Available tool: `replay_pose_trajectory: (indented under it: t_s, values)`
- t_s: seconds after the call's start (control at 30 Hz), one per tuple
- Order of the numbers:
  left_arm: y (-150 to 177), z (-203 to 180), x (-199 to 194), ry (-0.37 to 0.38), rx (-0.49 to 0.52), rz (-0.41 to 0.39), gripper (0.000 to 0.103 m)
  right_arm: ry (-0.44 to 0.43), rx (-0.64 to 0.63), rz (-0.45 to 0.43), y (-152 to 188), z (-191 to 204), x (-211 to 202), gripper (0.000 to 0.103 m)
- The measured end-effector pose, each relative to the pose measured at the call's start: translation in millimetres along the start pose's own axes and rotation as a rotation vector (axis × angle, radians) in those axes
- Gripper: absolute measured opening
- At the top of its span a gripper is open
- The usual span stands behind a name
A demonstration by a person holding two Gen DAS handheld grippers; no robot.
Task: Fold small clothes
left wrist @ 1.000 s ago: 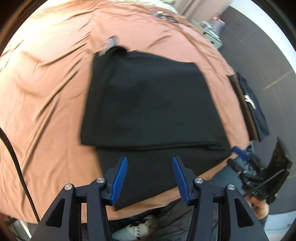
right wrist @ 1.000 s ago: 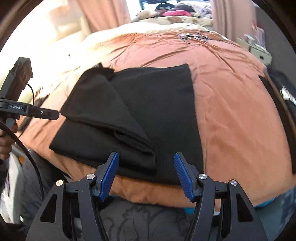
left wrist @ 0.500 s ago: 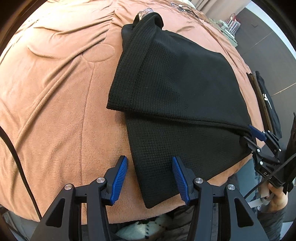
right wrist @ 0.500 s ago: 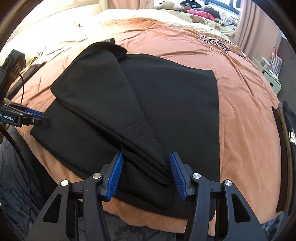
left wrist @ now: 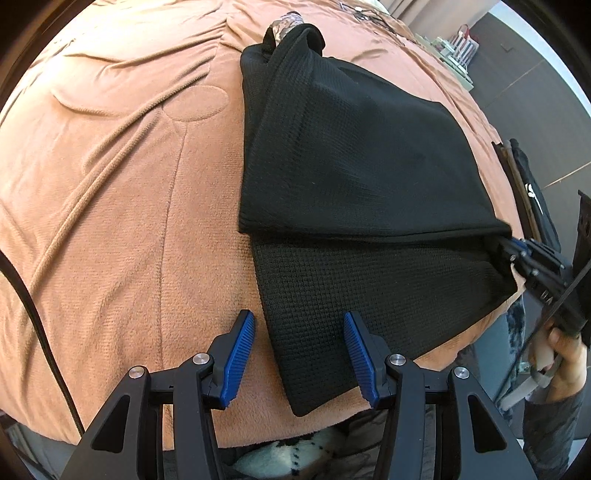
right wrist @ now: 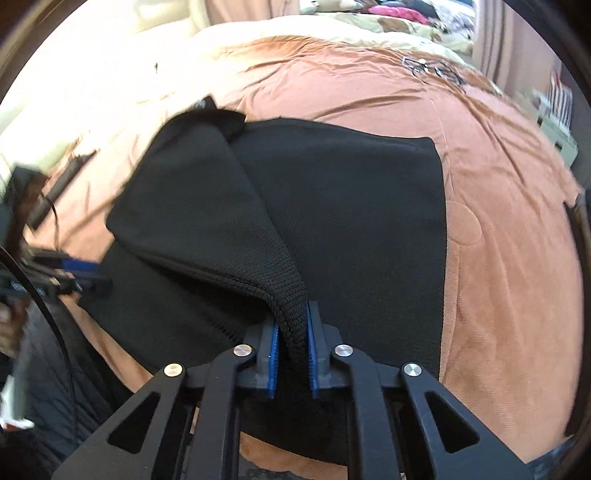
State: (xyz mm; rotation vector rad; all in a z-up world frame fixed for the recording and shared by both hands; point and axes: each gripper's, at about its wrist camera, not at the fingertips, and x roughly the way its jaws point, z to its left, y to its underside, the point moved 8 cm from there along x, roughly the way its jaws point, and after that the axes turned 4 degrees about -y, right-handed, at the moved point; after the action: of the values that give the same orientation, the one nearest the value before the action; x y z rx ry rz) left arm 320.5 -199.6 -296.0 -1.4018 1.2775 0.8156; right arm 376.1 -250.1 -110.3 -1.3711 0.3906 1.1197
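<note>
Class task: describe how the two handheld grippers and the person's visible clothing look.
Both the left gripper and the right gripper have black angular frames with triangular cut-outs, silver screws and blue ribbed pads. A black cable trails at the left. The person's sleeve is dark and patterned.

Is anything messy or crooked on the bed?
Yes, a bit. The black garment is folded crooked: its top layer runs slantwise, so the lower layer sticks out underneath. The right gripper is closing on that layer's corner. At the far end, a patterned scrap pokes out from under it.
</note>
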Motion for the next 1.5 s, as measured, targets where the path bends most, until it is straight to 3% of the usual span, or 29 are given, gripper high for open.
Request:
replay_pose_trajectory:
  t_s: [0.2,0.67,1.17,1.27,1.33,1.5]
  values:
    - [-3.1,-4.6,-0.4,-0.01,0.013,0.018,0.052,-0.109,0.134,-0.03,1.9,-22.8,-10.2,0.007]
    - [-19.2,-27.8,-8.9,-0.021,0.052,0.003,0.052,-0.13,0.249,-0.054,28.4,-68.3,-34.2,0.006]
    - [-22.4,-11.2,7.6,-0.04,0.001,0.019,0.052,-0.091,0.236,-0.029,39.1,-76.0,-25.2,0.008]
    - [-20.1,-10.5,10.2,-0.038,0.003,0.017,0.052,-0.009,0.19,-0.003,38.1,-72.4,-30.2,0.03]
    - [-19.3,-9.2,10.8,-0.027,-0.001,0.011,0.052,0.053,0.138,-0.009,35.3,-66.1,-37.7,0.066]
    - [-18.8,-6.4,10.4,0.005,-0.012,-0.002,0.052,0.115,0.001,-0.011,23.4,-33.4,-48.1,0.069]
